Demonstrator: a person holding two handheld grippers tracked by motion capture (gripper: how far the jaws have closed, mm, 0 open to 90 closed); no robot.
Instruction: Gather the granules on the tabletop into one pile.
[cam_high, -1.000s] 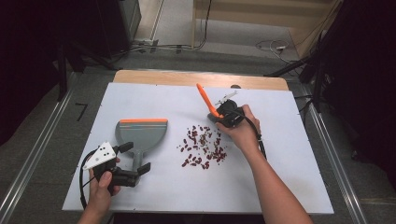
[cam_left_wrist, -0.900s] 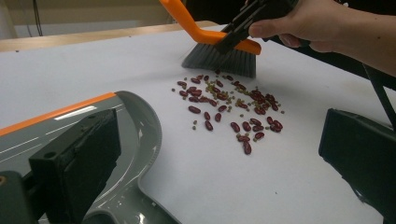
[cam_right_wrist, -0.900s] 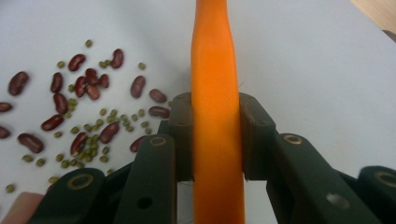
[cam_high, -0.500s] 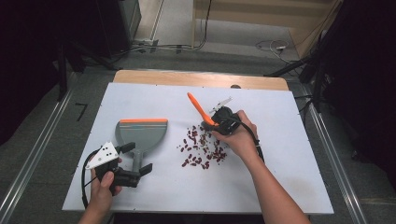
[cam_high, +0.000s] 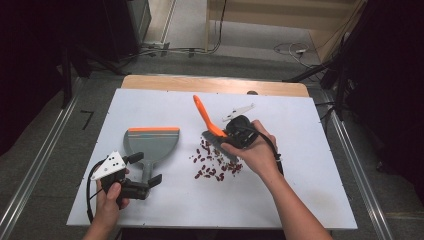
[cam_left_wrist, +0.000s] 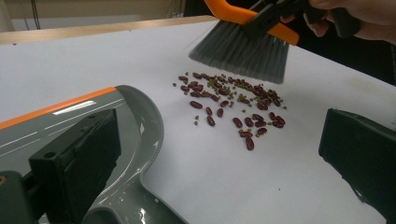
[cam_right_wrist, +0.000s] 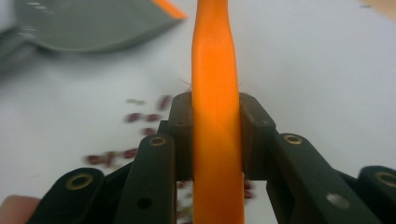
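Brush (cam_high: 212, 127) clamped in right tongs (cam_high: 231, 134), bristles above scattered beans (cam_high: 215, 165)

Beans (cam_high: 216, 162) between dustpan (cam_high: 151, 144) and brush (cam_high: 218, 140)

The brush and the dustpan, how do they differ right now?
The brush is lifted and tilted, its grey bristles just above the beans, while the dustpan lies flat on the table. The brush is clamped in the right gripper; the dustpan's handle sits between the open jaws of the left gripper, not squeezed. The brush's handle is orange; the dustpan's is grey. Both are grey with orange.
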